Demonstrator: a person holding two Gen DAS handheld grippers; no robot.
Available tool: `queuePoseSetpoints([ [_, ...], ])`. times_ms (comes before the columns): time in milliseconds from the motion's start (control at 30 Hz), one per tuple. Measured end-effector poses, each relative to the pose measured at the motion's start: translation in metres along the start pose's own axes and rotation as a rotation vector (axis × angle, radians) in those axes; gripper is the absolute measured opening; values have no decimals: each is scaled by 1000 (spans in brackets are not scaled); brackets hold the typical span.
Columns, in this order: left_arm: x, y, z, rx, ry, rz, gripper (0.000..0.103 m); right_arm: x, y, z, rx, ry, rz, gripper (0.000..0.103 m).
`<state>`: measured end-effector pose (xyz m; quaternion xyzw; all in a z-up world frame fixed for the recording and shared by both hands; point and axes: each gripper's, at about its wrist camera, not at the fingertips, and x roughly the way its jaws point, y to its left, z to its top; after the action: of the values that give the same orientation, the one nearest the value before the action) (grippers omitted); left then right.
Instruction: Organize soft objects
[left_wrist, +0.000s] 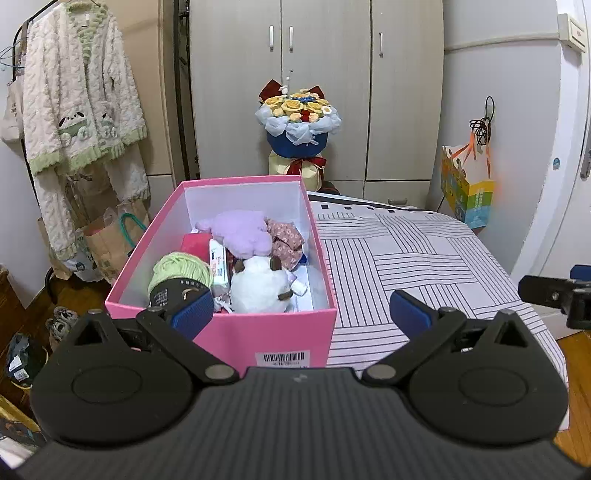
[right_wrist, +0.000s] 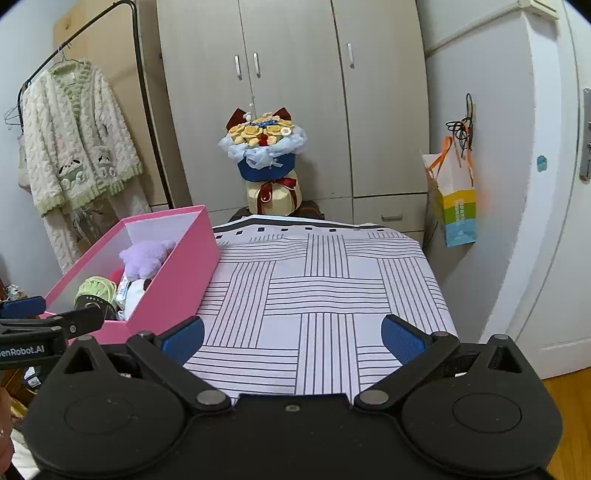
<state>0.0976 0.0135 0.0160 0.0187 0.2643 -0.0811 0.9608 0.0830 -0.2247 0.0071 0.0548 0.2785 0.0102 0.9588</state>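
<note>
The left tool (left_wrist: 301, 312) hides part of the yarn (left_wrist: 181, 266); the barcode label (left_wrist: 282, 359) is unreadable, cut off below.

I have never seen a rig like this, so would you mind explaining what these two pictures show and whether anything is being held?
There is no robot here: a person carries a two-finger gripper in each hand, and each has a fisheye camera looking along its fingers. One picture comes from the left gripper, the other from the right gripper. The blue-padded fingers of both are spread apart and hold nothing. Ahead lies a striped cloth, bare apart from a pink box on its left side. In the box are soft things: a purple plush, a white plush, green yarn and floral fabric.
</note>
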Motion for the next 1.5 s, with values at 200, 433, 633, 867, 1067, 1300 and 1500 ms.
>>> queuePoseSetpoints([
  [200,-4,-2,-5,6,4,36,103,3,0,-4,-27,-2,-18,103],
  [433,-10,0,-8,-13,-9,59,103,-9,8,-9,-76,-47,-44,103],
  [633,-14,1,-11,-22,-15,73,103,-22,16,-16,-92,-86,-36,103],
  [867,-19,5,-13,-42,-19,77,103,-28,19,-18,-91,-108,-40,103],
  [1067,-21,5,-14,-32,-24,93,103,-32,18,-22,-58,-88,-40,103],
  [1300,-25,7,-17,-54,-49,87,103,-34,22,-26,-64,-83,-19,103],
  [1500,-28,10,-18,-69,-71,103,103,-32,23,-28,-73,-83,-34,103],
])
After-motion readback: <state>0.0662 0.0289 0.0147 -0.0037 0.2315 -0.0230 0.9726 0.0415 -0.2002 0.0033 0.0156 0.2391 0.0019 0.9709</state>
